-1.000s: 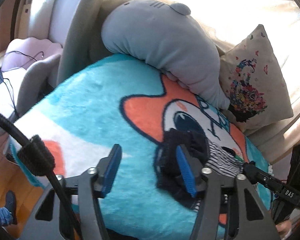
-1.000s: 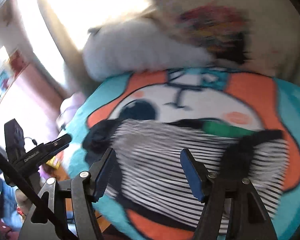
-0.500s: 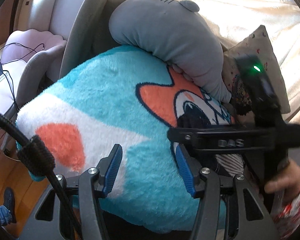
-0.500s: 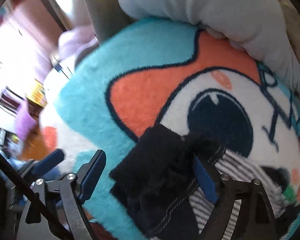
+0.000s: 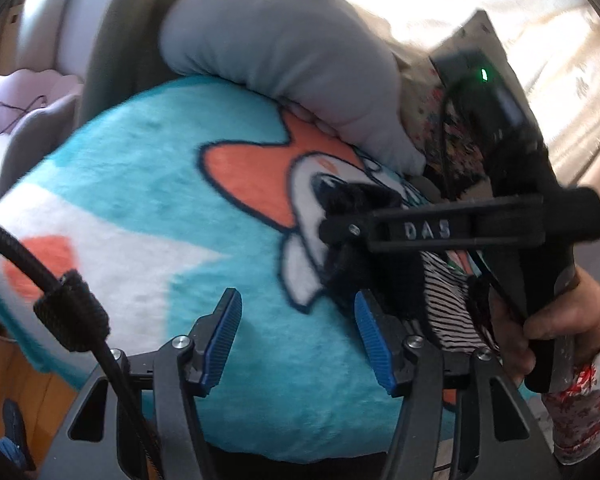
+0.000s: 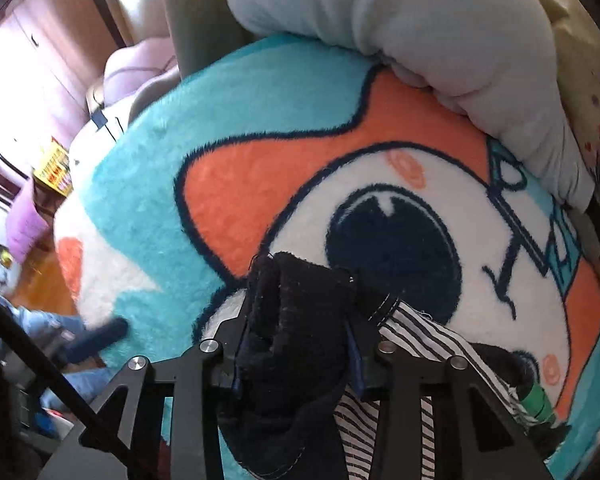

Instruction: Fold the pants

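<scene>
The pants are black-and-white striped with a black fleecy waistband. They lie on a teal, orange and white plush blanket. My right gripper is shut on the bunched black waistband. In the left wrist view the right gripper reaches in from the right, over the black band. My left gripper is open and empty, over the teal blanket just left of the pants.
A grey plush pillow lies behind the blanket, with a floral cushion to its right. The blanket's left edge drops to a wooden floor. A lilac chair stands at the far left.
My right gripper has closed on the black waistband, which it only straddled before. My left gripper stays open and has shifted slightly toward the pants.
</scene>
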Demonstrator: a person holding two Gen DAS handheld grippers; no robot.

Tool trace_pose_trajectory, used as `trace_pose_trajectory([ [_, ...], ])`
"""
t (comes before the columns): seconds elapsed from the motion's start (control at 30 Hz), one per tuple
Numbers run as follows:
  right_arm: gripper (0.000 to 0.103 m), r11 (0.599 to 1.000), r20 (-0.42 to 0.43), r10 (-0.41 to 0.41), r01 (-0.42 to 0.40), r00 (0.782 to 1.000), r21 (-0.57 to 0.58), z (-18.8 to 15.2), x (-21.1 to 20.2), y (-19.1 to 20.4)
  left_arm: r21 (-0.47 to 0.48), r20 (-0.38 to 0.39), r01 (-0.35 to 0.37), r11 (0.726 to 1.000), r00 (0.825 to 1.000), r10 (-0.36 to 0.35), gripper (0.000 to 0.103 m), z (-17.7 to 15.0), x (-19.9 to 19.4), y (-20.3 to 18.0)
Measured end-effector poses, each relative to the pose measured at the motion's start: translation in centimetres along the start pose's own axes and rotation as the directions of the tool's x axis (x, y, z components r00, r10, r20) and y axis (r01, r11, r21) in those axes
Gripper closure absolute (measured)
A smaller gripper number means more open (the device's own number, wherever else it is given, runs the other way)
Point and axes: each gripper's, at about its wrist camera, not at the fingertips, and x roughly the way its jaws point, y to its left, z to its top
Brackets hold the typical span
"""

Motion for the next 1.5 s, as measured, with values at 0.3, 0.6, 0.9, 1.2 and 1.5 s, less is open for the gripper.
trace_pose_trajectory([
  [0.3, 0.064, 0.989, 0.078, 0.106, -0.113, 0.991, 0.094, -2.0, -3.3, -3.0, 0.070, -0.067, 0.079, 0.994, 0.995, -0.075, 0.089, 0.0, 3.3, -4.3],
  [0.6, 0.064, 0.970, 0.212, 0.145, -0.182, 0.967, 0.163, -5.4, -7.6, -6.2, 0.100, -0.076, 0.123, 0.987, 0.990, -0.115, 0.089, 0.3, 3.1, -8.6],
  [0.9, 0.064, 0.926, 0.331, 0.144, -0.245, 0.933, 0.286, -10.8, -11.6, -12.6, 0.177, -0.131, 0.186, 0.966, 0.978, -0.164, 0.089, 0.4, 5.4, -15.0],
  [1.2, 0.064, 0.858, 0.397, 0.135, -0.307, 0.908, 0.411, -16.2, -12.9, -19.3, 0.262, -0.208, 0.225, 0.938, 0.963, -0.173, 0.089, -0.9, 8.8, -21.8],
  [1.5, 0.061, 0.785, 0.451, 0.137, -0.375, 0.882, 0.494, -20.3, -11.7, -23.8, 0.276, -0.264, 0.244, 0.930, 0.949, -0.171, 0.087, -2.2, 11.4, -24.2],
])
